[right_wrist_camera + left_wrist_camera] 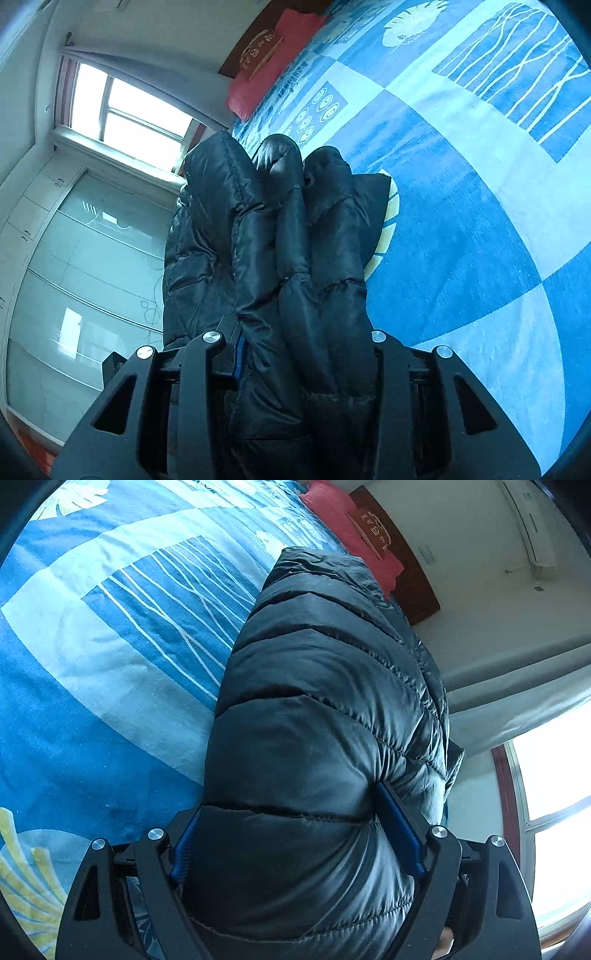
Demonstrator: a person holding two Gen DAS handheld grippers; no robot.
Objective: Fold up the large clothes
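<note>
A black quilted puffer jacket (pixel 317 709) fills the middle of the left wrist view and is held up over a bed. My left gripper (pixel 295 834) is shut on a thick fold of it; the blue pads press the fabric from both sides. In the right wrist view the same jacket (pixel 280 251) is bunched into several padded folds. My right gripper (pixel 303 350) is shut on that bundle, with one blue pad showing on the left and the other finger hidden by fabric. A dark corner of the jacket touches the bedspread.
The bed has a blue and white patterned bedspread (pixel 110 627), also in the right wrist view (pixel 461 184). A pink pillow (pixel 343 524) and a dark wooden headboard (pixel 413 576) lie at the far end. A bright window (pixel 122 114) and a glass-fronted wardrobe (pixel 74 277) stand beside the bed.
</note>
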